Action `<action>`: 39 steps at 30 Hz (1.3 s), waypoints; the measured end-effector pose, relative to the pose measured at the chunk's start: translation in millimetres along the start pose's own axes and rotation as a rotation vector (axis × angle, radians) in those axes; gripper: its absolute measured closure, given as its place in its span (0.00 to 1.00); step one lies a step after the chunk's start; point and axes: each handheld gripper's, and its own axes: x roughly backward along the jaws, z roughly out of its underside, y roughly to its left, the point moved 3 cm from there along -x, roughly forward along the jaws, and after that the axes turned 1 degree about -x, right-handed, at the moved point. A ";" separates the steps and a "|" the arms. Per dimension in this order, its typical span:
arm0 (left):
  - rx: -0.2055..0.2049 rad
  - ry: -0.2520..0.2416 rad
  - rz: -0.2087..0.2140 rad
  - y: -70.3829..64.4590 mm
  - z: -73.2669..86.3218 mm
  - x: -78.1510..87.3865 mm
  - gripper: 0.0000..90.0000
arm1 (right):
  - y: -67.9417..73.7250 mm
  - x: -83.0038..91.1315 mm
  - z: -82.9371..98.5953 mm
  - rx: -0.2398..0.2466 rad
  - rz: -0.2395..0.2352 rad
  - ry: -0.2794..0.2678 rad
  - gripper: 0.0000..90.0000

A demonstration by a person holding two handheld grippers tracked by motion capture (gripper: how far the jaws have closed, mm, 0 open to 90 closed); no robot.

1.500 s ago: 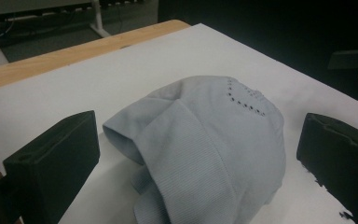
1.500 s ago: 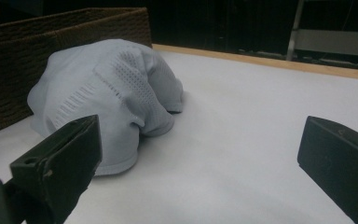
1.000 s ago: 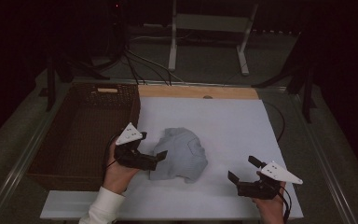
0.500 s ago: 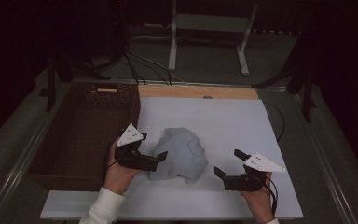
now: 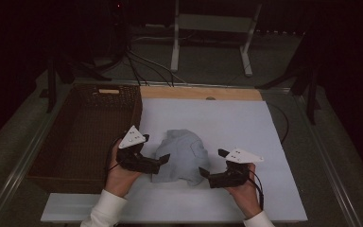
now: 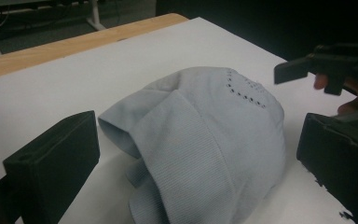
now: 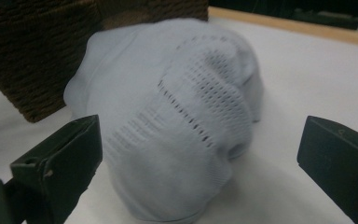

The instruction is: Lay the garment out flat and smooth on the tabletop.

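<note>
1. Crumpled pale grey-blue knit garment point(image 5: 179, 157) sits bunched in a mound on the white table top point(image 5: 227, 118), near its front-middle, just right of the wicker basket point(image 5: 82, 132).
2. Left gripper point(image 5: 163, 161) comes in from the garment's left side, held in the person's left hand point(image 5: 120, 172). Jaws spread wide, nothing pinched; in the left gripper view the cloth lies between & just beyond them.
3. One left jaw tip is right at the garment's left edge in the high view. Touching or not: can't tell.
4. Right gripper point(image 5: 208, 174) sits at the garment's lower right, held in the right hand point(image 5: 243, 189), sleeve cuff at the frame's btm edge. Jaws also gaping apart, empty.
5. Right gripper view: garment point(image 7: 177, 121) looms close between the two black jaws, perforated knit band running across its top, basket wall point(image 7: 37, 51) behind it at left.
6. Left gripper view: ribbed fabric point(image 6: 200, 149) w/ a row of small holes near the top; the right gripper point(image 6: 321, 74) is visible beyond it, at the cloth's far side.
7. Wooden strip point(image 5: 201, 92) runs along the table's far edge, well apart from the garment.
</note>
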 end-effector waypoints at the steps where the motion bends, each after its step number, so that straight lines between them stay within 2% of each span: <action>1: 0.001 -0.001 0.001 0.1 -0.1 0.2 0.00 | 0.7 -1.7 0.7 -0.002 -0.005 0.009 0.03; 17: -0.013 -0.011 -0.010 -0.3 -1.1 2.2 0.00 | 6.6 -13.7 12.8 -0.006 -0.054 0.087 0.11; 19: -0.013 -0.013 -0.013 -0.2 -1.2 2.6 0.00 | 8.2 -13.9 13.2 0.003 -0.053 0.093 0.16; 22: -0.015 -0.021 -0.017 -0.5 -1.6 3.3 0.00 | 9.2 -13.6 13.0 0.006 -0.055 0.096 0.18; 26: -0.017 -0.026 -0.021 -0.5 -1.9 4.1 0.00 | 8.8 -15.1 16.1 0.021 -0.020 0.133 0.36; 31: -0.019 -0.037 -0.032 -1.2 -2.6 5.4 0.00 | 9.0 -14.1 17.8 0.036 -0.030 0.144 0.54; 36: -0.016 -0.043 -0.028 -1.7 -3.2 6.9 0.00 | 9.4 -12.4 17.8 0.055 -0.014 0.148 0.78; 39: -0.021 -0.041 -0.028 -2.4 -3.3 7.0 0.00 | 9.7 -10.5 16.6 0.068 -0.010 0.146 0.85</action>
